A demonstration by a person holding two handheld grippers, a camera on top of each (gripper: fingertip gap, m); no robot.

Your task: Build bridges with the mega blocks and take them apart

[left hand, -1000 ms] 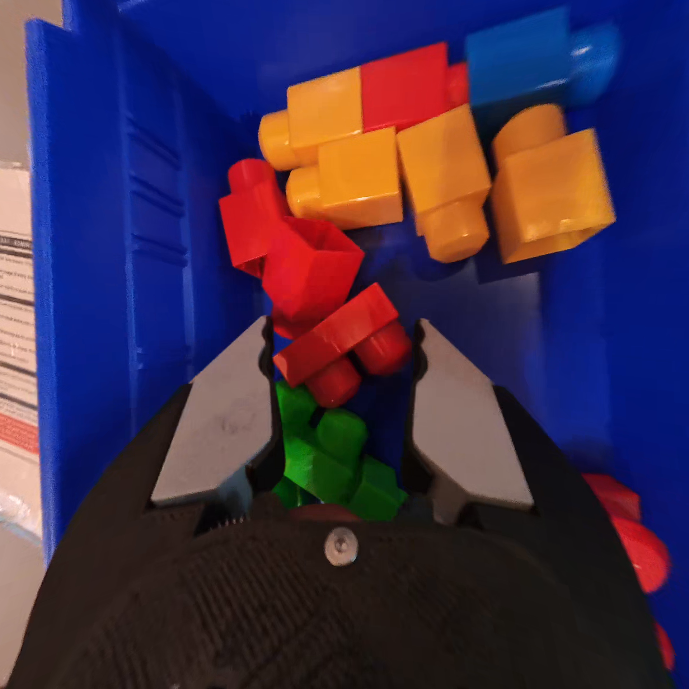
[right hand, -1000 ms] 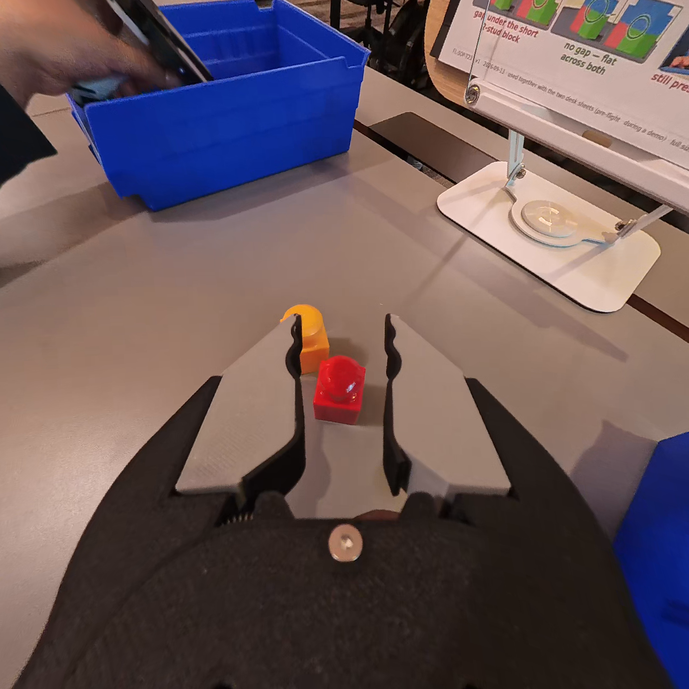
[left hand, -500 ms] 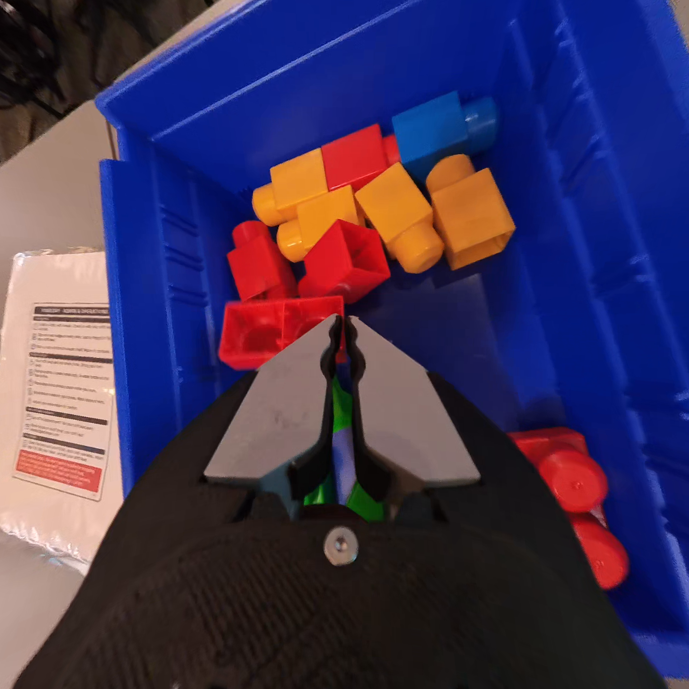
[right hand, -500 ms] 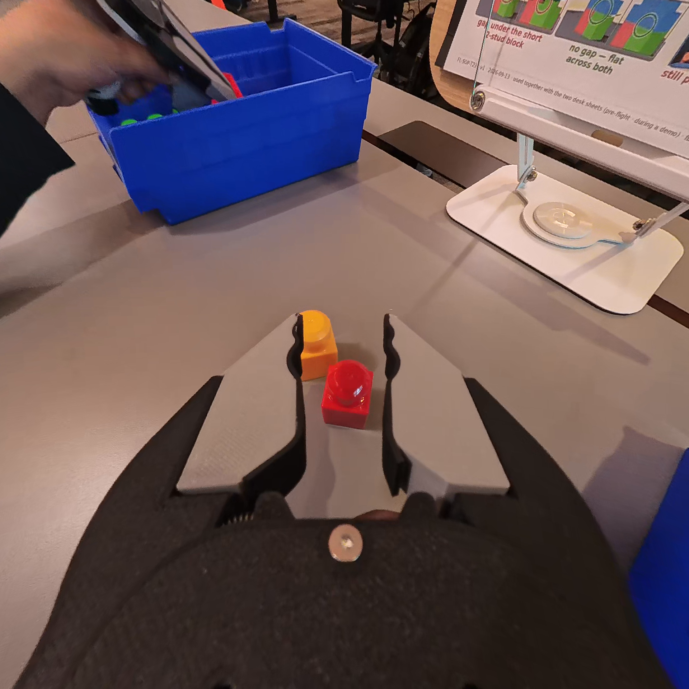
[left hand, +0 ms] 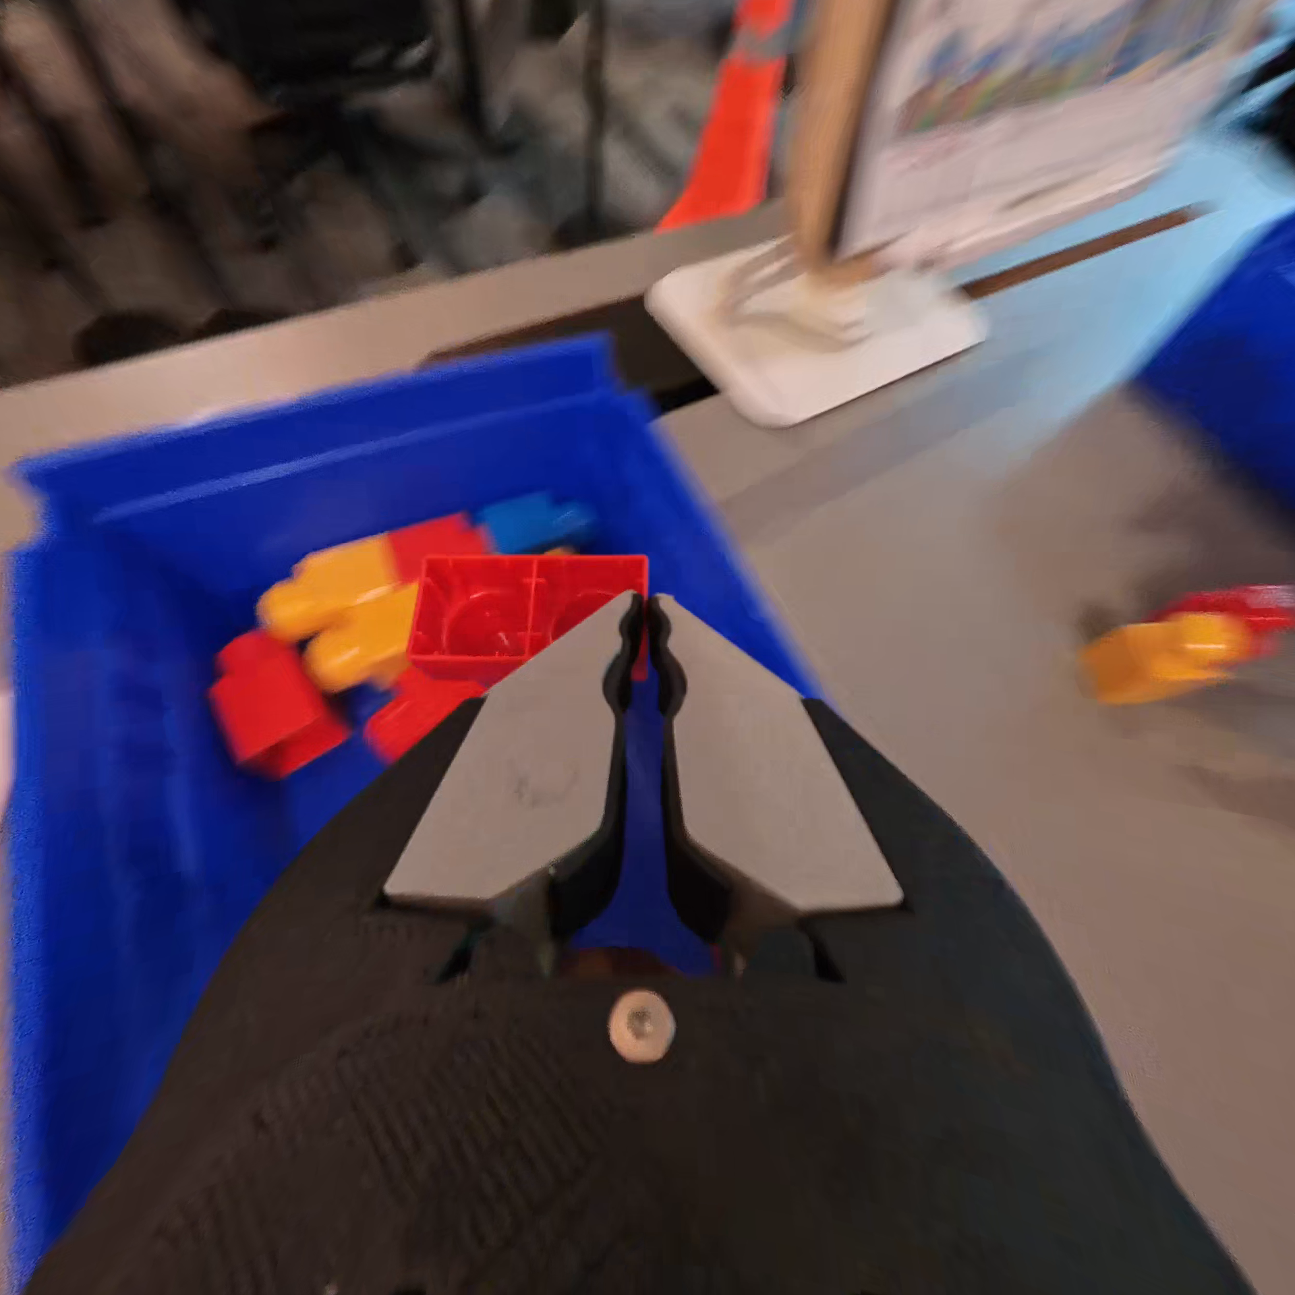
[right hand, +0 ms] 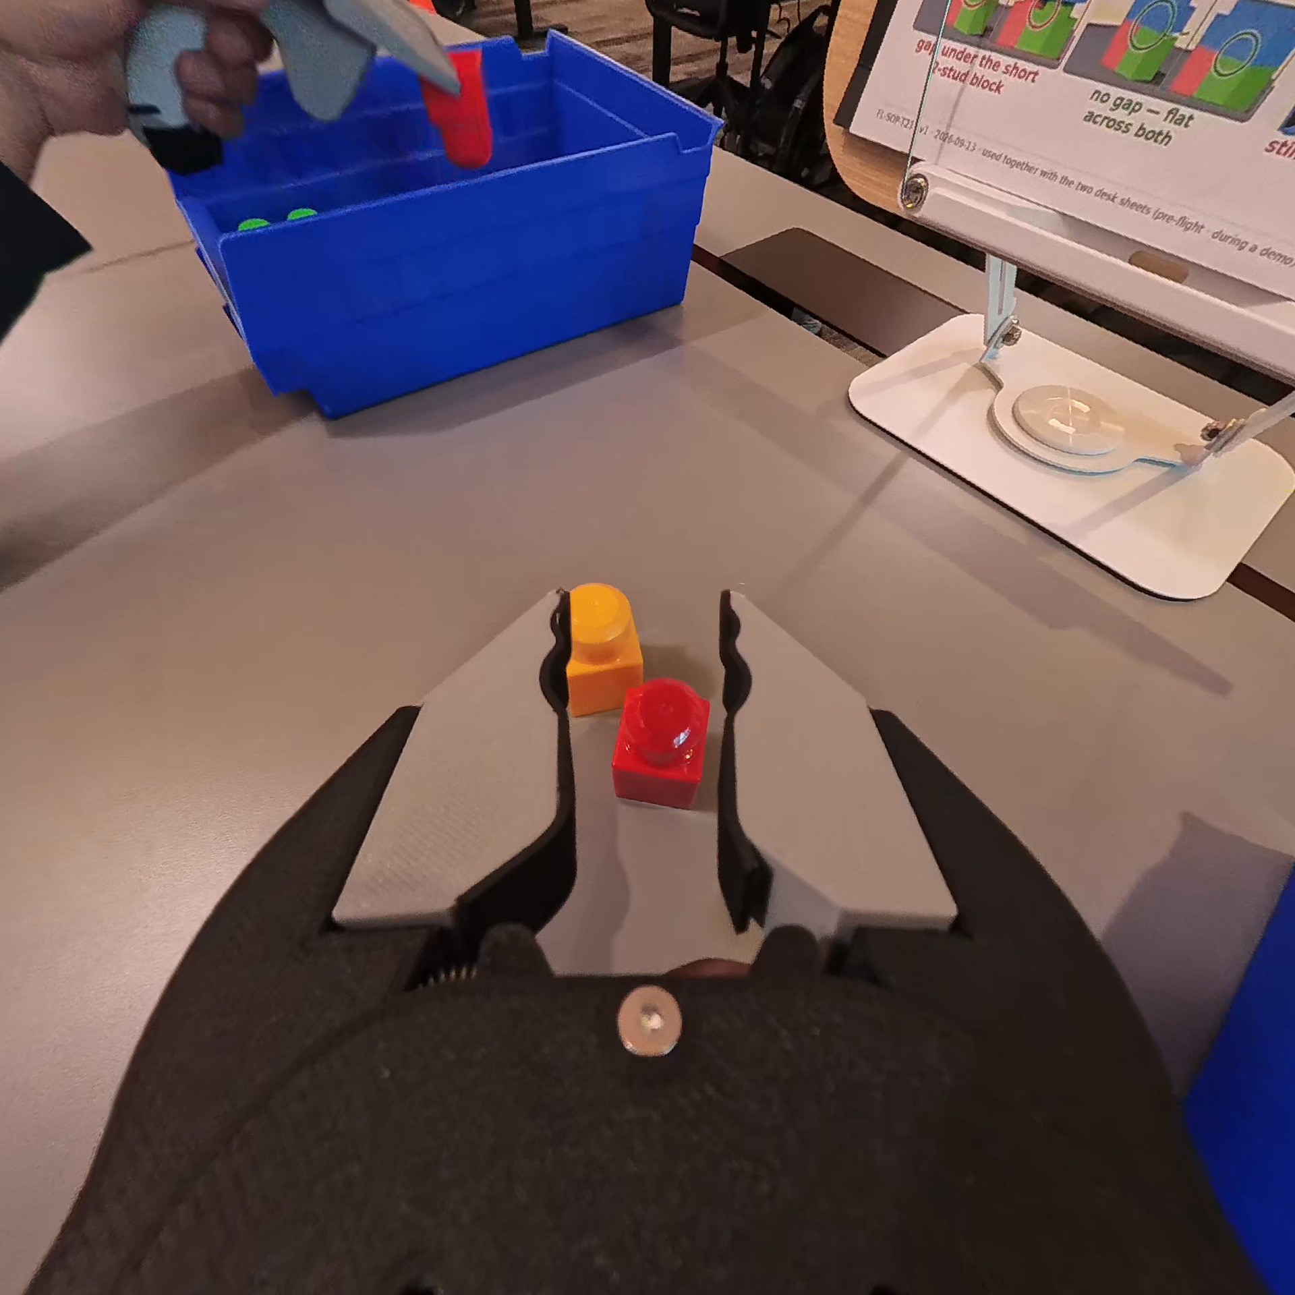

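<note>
Left gripper (left hand: pixel 643 608): grey fingers pinched nearly together on the wall of a long red 2-stud plastic block (left hand: pixel 490 617), hollow underside facing the camera. Gripped by 1 end only, so the block hangs off to the side of the tips. In the right wrist view the same block (right hand: pixel 459 112) hangs above the bin, clear of the rim; judged to be on its way out to the table.

Below it, the blue plastic bin (left hand: pixel 105 701) holds loose blocks: yellow (left hand: pixel 336 617), red (left hand: pixel 273 701), 1 blue (left hand: pixel 525 522). Left view heavily blurred. 2 green studs (right hand: pixel 277 218) show over the bin wall in the right view.

Right gripper (right hand: pixel 641 603): fingers spread apart, holding nothing, hovering low over the grey table (right hand: pixel 280 560). Between its fingers in view stand 2 single-stud blocks, studs up: small yellow plastic cube (right hand: pixel 603 652), small red plastic cube (right hand: pixel 662 753). They sit just beside each other, corners near; cannot tell if touching. Judged as the 2 bridge piers, waiting for the long red block to span them.

White stand base (right hand: pixel 1121 490) with a printed instruction board (right hand: pixel 1086 105) sits well apart, to the right. Second blue bin edge (right hand: pixel 1247 1051) at far right.
</note>
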